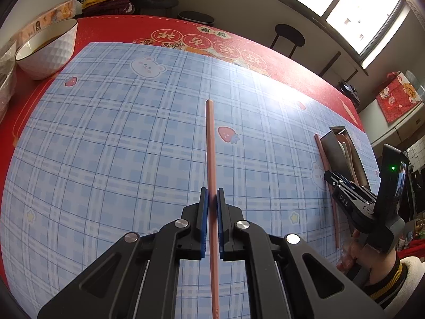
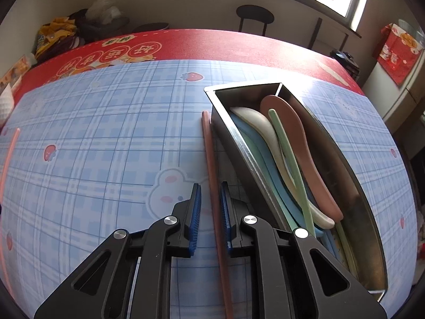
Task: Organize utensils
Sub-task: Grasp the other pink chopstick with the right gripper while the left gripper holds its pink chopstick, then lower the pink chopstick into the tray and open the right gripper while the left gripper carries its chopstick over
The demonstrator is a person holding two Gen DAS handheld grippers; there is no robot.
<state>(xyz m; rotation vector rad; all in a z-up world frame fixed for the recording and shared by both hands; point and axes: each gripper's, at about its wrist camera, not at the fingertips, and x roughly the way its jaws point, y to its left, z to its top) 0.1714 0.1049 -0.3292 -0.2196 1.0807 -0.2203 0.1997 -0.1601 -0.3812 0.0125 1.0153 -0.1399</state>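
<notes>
- Utensils: spoons [image 2: 300, 143] in pink, white, green and blue lie piled in a steel tray [image 2: 353, 186], on the right of a blue plaid mat [image 1: 106, 146].
- White bowl [image 1: 49, 49] sits far left on the red tablecloth [image 1: 265, 50].
- Left gripper [image 1: 211, 199]: jaws pinching a pink chopstick [image 1: 211, 146], mid-mat.
- Right gripper [image 2: 211, 199]: jaws nearly together around a second, darker chopstick [image 2: 209, 154] lying just left of the tray; pad contact unclear.

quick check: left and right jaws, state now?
Left gripper: shut on a pink chopstick.
Right gripper: jaws around a darker pink chopstick, not yet gripping.
</notes>
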